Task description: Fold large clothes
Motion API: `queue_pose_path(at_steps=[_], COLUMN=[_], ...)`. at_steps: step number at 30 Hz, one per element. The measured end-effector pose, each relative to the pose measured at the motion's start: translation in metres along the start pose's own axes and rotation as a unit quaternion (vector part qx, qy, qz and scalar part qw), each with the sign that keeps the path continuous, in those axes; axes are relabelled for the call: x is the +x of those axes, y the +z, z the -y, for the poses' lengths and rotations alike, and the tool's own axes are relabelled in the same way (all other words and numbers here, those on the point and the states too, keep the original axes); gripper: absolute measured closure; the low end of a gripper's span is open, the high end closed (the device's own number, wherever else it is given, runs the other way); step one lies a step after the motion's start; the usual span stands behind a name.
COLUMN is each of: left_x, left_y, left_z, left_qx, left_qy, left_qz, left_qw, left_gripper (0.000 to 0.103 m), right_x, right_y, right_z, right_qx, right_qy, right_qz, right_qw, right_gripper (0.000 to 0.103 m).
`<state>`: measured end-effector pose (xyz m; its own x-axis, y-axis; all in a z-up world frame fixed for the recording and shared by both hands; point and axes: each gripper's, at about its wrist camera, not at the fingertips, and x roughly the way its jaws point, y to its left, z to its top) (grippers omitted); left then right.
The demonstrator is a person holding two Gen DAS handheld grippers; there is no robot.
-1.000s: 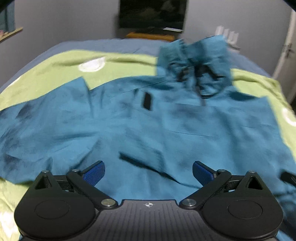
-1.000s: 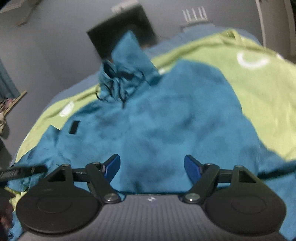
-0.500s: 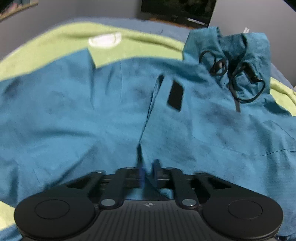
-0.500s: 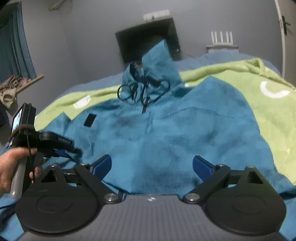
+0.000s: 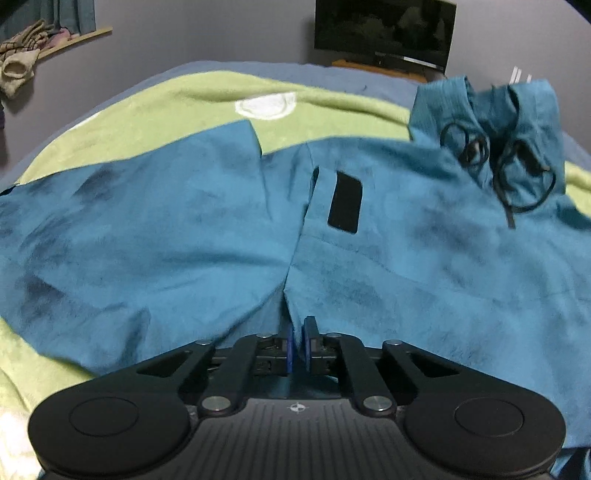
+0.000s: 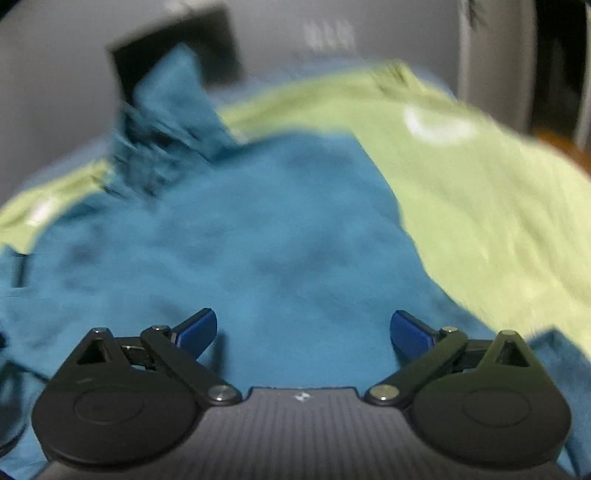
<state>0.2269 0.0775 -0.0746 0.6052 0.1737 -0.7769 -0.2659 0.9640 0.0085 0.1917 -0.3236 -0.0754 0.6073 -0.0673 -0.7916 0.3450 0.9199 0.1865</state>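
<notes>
A large teal hoodie (image 5: 406, 258) lies spread flat on a green blanket (image 5: 184, 107), hood (image 5: 498, 122) and black drawstrings (image 5: 517, 177) at the far right, a black patch (image 5: 345, 203) on the chest. My left gripper (image 5: 300, 339) sits low where the left sleeve meets the body. Its blue pads are nearly together with a fold of teal fabric pinched between them, and the jaws are opening slightly. In the blurred right wrist view, my right gripper (image 6: 303, 332) stands wide open just over the hoodie's body (image 6: 277, 240), nothing between its fingers.
The green blanket (image 6: 480, 184) covers a blue bed and lies bare to the right of the hoodie. A dark television (image 5: 384, 29) stands against the far wall. Crumpled clothes (image 5: 18, 62) rest on a shelf at the upper left.
My left gripper closed from wide open onto the fabric fold and dropped closer to the hoodie. My right gripper opened wider and swung; the person's hand with the other gripper left its view.
</notes>
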Motion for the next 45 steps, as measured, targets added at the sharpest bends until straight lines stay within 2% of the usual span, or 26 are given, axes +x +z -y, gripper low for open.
queue_pose_path(at_steps=[3,5,7,8,12,13,17,21,24,26,28,38,42,45], left_x=[-0.002,-0.013,-0.029,-0.036,-0.066,-0.072,-0.086,-0.095,-0.097,-0.098,-0.101,-0.121,-0.139,-0.150], left_y=[-0.003,-0.007,-0.009,-0.010,-0.021,-0.024,-0.030,-0.035,-0.038,-0.040,-0.042,-0.038,-0.026,-0.019], left_z=[-0.004,-0.012,-0.016,-0.015,-0.010,-0.008,-0.009,-0.015,-0.016,-0.015,-0.015,-0.031,-0.062,-0.095], left_qx=[-0.007,-0.022,-0.032,-0.031,-0.011,-0.005,-0.004,-0.016,-0.017,-0.016,-0.015,-0.001,-0.018,-0.037], left_qy=[-0.003,-0.022,-0.041,-0.049,-0.053,-0.057,-0.076,-0.096,-0.087,-0.084,-0.083,-0.074,-0.064,-0.038], left_qz=[-0.002,0.017,0.048,0.064,0.102,0.105,0.099,0.102,0.108,0.112,0.118,0.131,0.151,0.168], left_qw=[1.0000,0.9994,0.9975,0.9963,0.9933,0.9928,0.9922,0.9900,0.9902,0.9900,0.9894,0.9886,0.9863,0.9843], left_gripper=[0.064,0.026,0.008,0.004,0.000,0.000,0.000,0.000,0.001,0.001,0.001,0.001,0.001,0.000], right_x=[0.002,-0.003,-0.014,-0.022,-0.050,-0.053,-0.057,-0.054,-0.035,-0.018,-0.008,-0.008,-0.004,-0.004], right_y=[0.000,-0.001,-0.002,-0.002,-0.009,-0.010,-0.014,-0.010,-0.008,-0.005,-0.004,0.000,0.001,0.001], right_z=[0.003,-0.001,-0.005,-0.008,-0.026,-0.032,-0.042,-0.033,-0.028,-0.022,-0.016,-0.014,-0.011,-0.010], right_qx=[0.011,-0.001,-0.015,-0.025,-0.099,-0.117,-0.151,-0.135,-0.119,-0.095,-0.073,-0.071,-0.064,-0.063], right_qy=[0.006,0.006,0.014,0.016,0.026,0.032,0.059,0.117,0.109,0.094,0.083,0.065,0.059,0.054], right_qz=[-0.006,0.007,0.039,0.063,0.164,0.173,0.153,0.122,0.075,0.027,0.003,0.002,0.005,0.007], right_qw=[1.000,1.000,0.999,0.998,0.981,0.977,0.975,0.976,0.984,0.991,0.994,0.995,0.996,0.996], right_gripper=[0.001,0.001,0.001,0.001,0.001,0.001,0.001,0.001,0.001,0.001,0.001,0.000,0.000,0.000])
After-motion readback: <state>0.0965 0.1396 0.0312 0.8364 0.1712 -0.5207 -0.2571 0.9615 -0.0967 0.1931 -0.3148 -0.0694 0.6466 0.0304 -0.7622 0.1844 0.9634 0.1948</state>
